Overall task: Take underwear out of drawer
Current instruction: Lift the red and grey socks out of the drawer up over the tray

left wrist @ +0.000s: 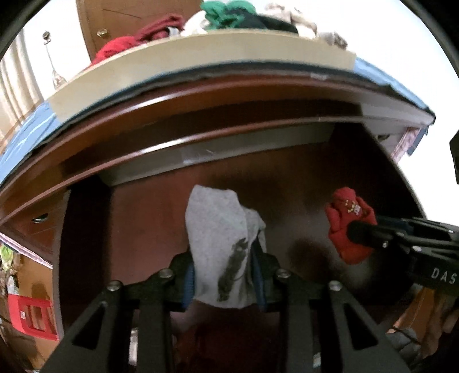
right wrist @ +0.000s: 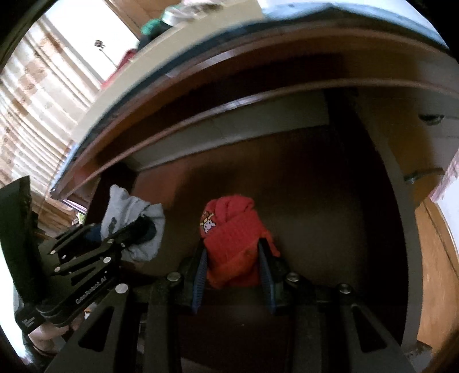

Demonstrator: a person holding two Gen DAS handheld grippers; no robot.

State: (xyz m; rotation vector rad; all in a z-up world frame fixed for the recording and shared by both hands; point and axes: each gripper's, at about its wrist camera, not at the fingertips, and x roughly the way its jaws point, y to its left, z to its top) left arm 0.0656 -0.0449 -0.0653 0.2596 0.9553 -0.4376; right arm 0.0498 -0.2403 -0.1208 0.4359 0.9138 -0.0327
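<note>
**Two garments held over an open wooden drawer**

A grey undergarment with a dark animal print is clamped between the blue-padded fingers of the left gripper, its cloth bunched upward out of the jaws and hanging above the dark floor of the open drawer. To its right, over the same drawer, a red knitted undergarment with a small stitched badge is pinched in the right gripper, whose jaws are clenched on its lower folds. In the left wrist view the right gripper reaches in from the right edge with the red piece at its tip; in the right wrist view the left gripper comes in from the left with the grey piece. Both garments appear clear of the drawer floor, though motion blur softens the edges.

Above the drawer runs the curved reddish-brown edge of the dresser top, covered by a blue cloth. On that top sits a pale tray heaped with red, green and white clothing. Left of the dresser hang striped curtains, and a red plastic crate stands lower left of the drawer.
</note>
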